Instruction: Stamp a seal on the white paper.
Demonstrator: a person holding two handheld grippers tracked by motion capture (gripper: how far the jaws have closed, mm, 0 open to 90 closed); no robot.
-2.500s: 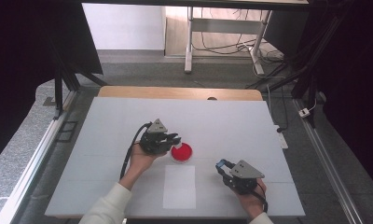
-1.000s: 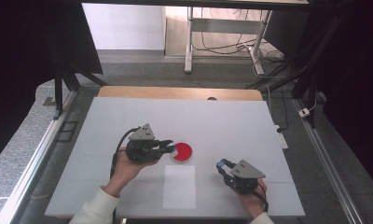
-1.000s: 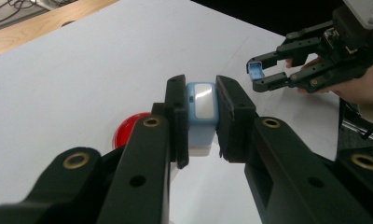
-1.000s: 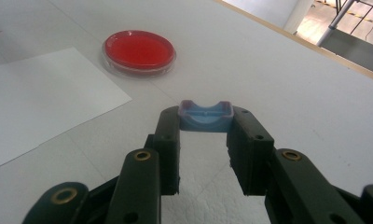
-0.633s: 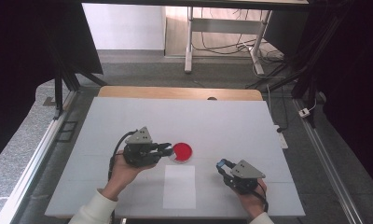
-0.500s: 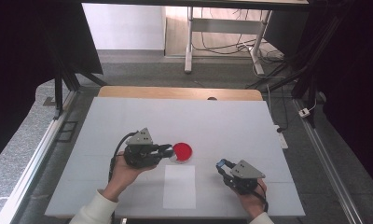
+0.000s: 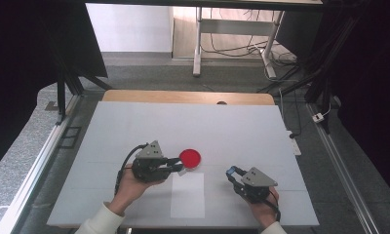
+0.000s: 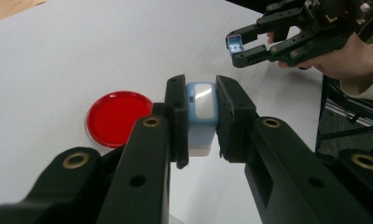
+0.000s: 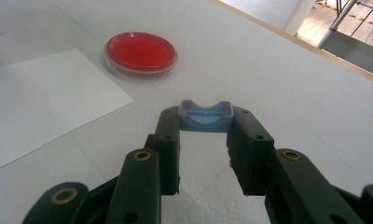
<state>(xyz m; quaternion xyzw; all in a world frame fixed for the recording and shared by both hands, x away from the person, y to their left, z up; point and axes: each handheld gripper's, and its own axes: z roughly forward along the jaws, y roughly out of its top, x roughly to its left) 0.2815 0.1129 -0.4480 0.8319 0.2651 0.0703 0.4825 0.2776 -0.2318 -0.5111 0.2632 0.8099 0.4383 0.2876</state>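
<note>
From above, the left gripper hovers beside a red dish. Its own camera shows the jaws clamping a blue-capped block, apparently ready for use. The right gripper pinches a small blue cap, seemingly keeping it aside.

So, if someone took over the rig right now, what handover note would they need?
Left tongs: shut on a small blue-and-white block, held just off the table next to the red dish.
Right tongs: shut on a small blue cap-like piece, held low over the table at the near right.
Table: the red dish sits near the middle; a white paper sheet lies in front of it with nothing on it.
Done: both small pieces are picked up.
Left: what the two pieces are for can't be told from here; probably bring them together or to the dish.
</note>
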